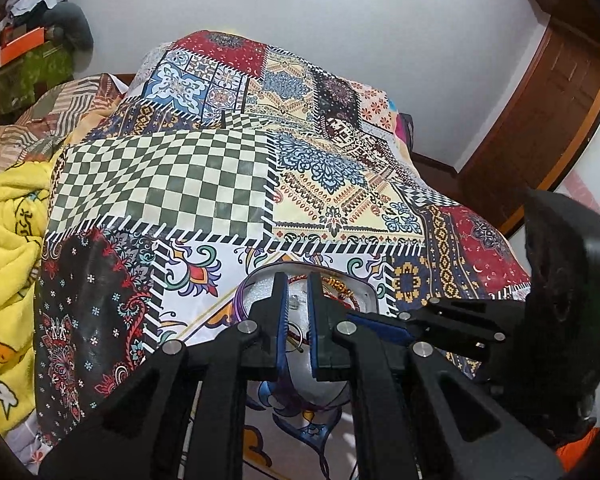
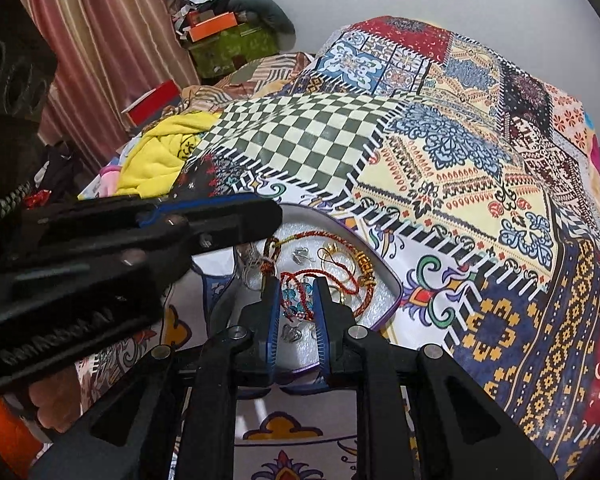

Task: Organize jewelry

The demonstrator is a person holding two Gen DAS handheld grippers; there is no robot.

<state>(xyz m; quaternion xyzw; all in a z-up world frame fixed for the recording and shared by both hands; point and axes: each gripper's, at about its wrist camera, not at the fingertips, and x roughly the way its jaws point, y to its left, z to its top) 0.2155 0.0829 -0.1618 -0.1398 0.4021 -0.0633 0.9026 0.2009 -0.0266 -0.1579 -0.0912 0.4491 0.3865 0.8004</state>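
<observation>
Covering the whole bed, the patchwork bedspread [image 2: 440, 168] is the biggest thing in both views, with a yellow blanket [image 1: 8, 248] bunched beside it on the side away from the wooden door [image 1: 556, 92]. On the bedspread's near white patch sits a shallow tray [image 2: 384, 268] with a pale rim and a white padded floor, and everything else is best placed from that tray. Both grippers hang over it. The left gripper [image 1: 298, 280] points into the tray's near side with its blue-padded fingers [image 1: 315, 304] drawn close together, only a narrow slit between them; whether a thin loop seen in that slit is pinched cannot be told. The right gripper [image 2: 298, 282] hovers above the tray's middle, its fingers almost together too, straddling a turquoise beaded piece [image 2: 298, 294]. Inside the tray lie a red braided cord bracelet [image 2: 320, 236], gold beads [image 2: 366, 266] and small clear stones [image 2: 300, 255].
</observation>
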